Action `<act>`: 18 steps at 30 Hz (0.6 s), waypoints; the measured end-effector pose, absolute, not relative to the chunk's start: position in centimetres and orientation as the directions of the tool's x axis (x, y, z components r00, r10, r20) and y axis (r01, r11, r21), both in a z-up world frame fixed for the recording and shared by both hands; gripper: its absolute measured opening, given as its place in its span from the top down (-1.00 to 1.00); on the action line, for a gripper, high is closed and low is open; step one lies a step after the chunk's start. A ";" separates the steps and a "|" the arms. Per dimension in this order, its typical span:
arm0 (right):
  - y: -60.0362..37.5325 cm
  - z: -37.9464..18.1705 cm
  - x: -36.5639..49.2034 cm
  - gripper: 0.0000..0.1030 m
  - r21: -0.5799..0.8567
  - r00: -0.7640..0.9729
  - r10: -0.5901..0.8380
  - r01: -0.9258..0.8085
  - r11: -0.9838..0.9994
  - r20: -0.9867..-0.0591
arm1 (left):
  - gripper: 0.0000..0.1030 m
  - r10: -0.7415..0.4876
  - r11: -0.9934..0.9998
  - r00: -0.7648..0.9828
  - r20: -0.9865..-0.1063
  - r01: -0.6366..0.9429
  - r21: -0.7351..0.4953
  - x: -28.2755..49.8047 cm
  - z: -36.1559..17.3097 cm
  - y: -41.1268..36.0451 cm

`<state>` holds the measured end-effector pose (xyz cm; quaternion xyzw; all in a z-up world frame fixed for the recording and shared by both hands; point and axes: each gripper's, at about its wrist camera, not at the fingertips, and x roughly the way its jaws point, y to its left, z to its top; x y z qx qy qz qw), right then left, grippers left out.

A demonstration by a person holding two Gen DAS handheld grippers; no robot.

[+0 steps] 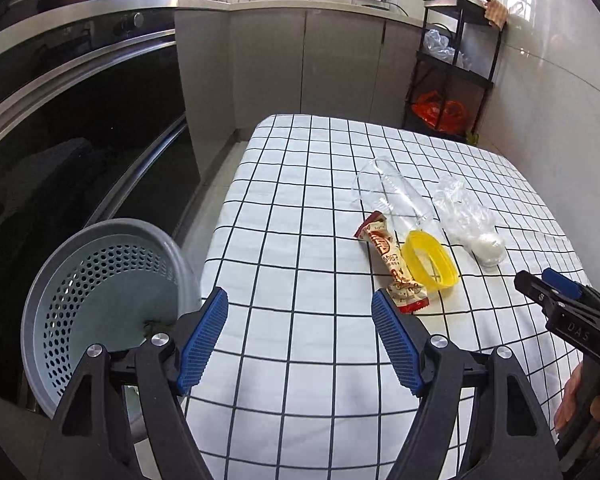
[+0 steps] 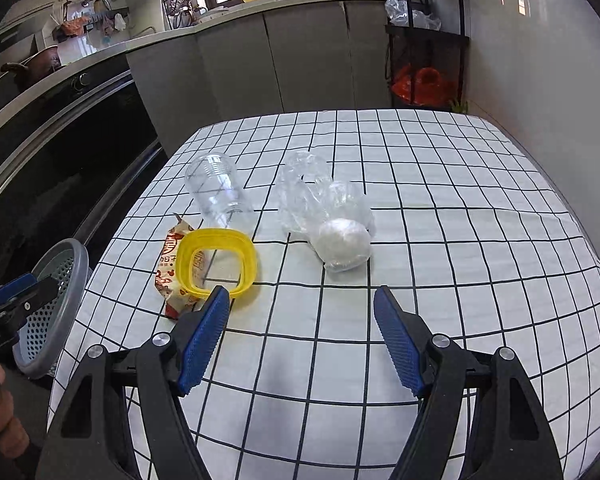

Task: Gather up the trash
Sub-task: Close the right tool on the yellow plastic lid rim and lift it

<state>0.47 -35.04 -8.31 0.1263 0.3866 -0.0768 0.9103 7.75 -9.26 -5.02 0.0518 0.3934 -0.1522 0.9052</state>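
On the checked tablecloth [image 2: 440, 240] lie a clear plastic jar [image 2: 218, 192] on its side, a yellow ring-shaped lid [image 2: 220, 264], a red and cream snack wrapper [image 2: 172, 276] partly under the lid, and a crumpled clear bag with a white ball inside [image 2: 340, 240]. The same pieces show in the left wrist view: jar [image 1: 396, 196], lid [image 1: 430, 266], wrapper [image 1: 396, 268], bag [image 1: 472, 224]. My left gripper [image 1: 300, 300] is open over the table's near left part, nothing between its fingers. My right gripper [image 2: 302, 296] is open just short of the lid and bag, empty.
A grey perforated bin [image 1: 100, 304] stands on the floor left of the table, also seen as the bin [image 2: 56, 304] beside the left gripper's body. A dark oven front [image 1: 80, 128] runs along the left. A black rack [image 1: 452, 72] with an orange bag stands behind the table.
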 end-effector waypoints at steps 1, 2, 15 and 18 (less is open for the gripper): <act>-35.3 -8.4 0.6 -0.39 0.176 0.688 -0.035 0.234 0.956 -0.725 | -0.41 -0.230 0.949 0.647 -0.727 0.314 -0.020 8.1 -5.2 -9.7; -35.5 -8.5 0.7 -0.41 0.184 0.687 -0.025 0.229 0.956 -0.726 | -0.41 -0.226 0.950 0.649 -0.726 0.312 -0.017 8.4 -5.3 -9.9; -32.9 -10.5 5.0 -0.57 0.258 0.649 0.094 0.163 0.952 -0.755 | -0.43 -0.156 0.954 0.663 -0.732 0.292 0.061 10.3 -7.6 -10.4; -32.2 -10.3 5.9 -0.61 0.279 0.654 0.113 0.156 0.947 -0.748 | -0.43 -0.142 0.957 0.667 -0.731 0.281 0.071 10.6 -7.7 -10.1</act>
